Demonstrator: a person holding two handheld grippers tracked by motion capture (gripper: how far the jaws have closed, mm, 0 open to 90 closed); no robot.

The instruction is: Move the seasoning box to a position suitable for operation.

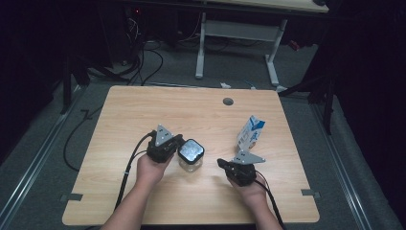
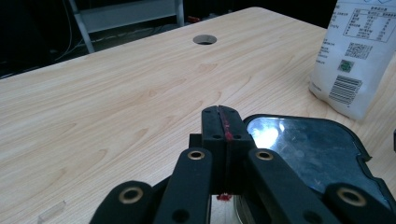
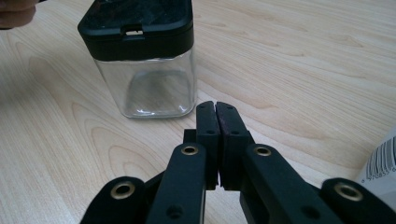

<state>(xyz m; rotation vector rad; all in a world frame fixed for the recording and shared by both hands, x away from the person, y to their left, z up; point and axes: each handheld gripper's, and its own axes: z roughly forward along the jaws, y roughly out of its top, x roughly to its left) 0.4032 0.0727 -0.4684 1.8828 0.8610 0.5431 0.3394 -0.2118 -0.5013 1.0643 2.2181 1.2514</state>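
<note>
A clear jar (image 1: 190,156) w/ a black lid (image 3: 135,25) stands on the tabletop (image 1: 143,110), btwn the two hands. The left gripper (image 1: 179,142) sits just beside the lid, fingers (image 2: 219,122) pressed tight together, holding nothing. The right gripper (image 1: 221,163) waits near the jar's other side, fingers (image 3: 217,122) closed too, empty. A milk carton (image 1: 251,133) stands behind it. I think it's the start: getting ready to grab the jar. Next, fingers must open wide, then go around the glass & lid.
</note>
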